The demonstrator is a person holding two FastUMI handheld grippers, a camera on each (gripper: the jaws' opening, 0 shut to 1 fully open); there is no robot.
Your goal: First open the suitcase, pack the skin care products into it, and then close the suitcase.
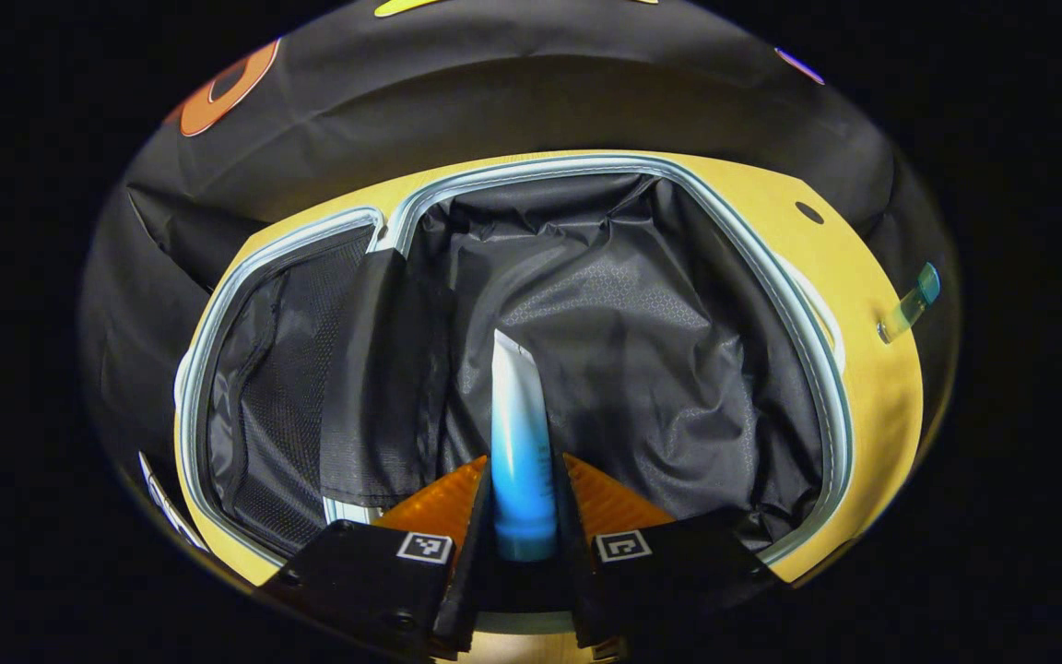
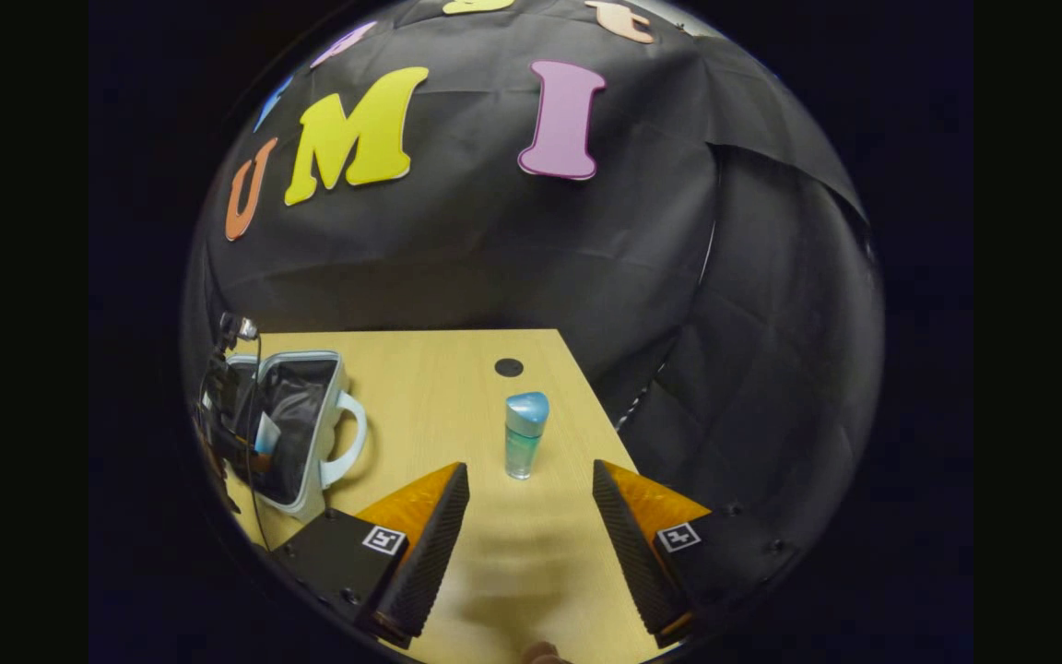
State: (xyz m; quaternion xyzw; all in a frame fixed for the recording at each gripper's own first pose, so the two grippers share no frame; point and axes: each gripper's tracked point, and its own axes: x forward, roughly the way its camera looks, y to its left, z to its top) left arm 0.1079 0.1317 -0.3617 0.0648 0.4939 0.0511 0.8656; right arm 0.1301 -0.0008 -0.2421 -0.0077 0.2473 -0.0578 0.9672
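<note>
In the left gripper view, the left gripper (image 1: 524, 493) sits at the bottom centre of the frame, its two fingers pressed against either side of a blue and white plastic tube (image 1: 520, 452) that points away from the camera. The tube hangs over the open light-blue suitcase with black fabric lining (image 1: 660, 350), which spreads across the middle of the frame on the pale wooden table (image 1: 872, 369). A mesh pocket (image 1: 273, 387) lines the half at the left.

In the right gripper view, the right gripper (image 2: 531, 516) is at the bottom, fingers spread wide with nothing between them. Just above the gap, at centre frame, a small teal bottle with a rounded blue cap (image 2: 525, 433) stands upright on the table. The suitcase lies at the left edge, well apart from the bottle, its white handle (image 2: 351, 452) facing right.
</note>
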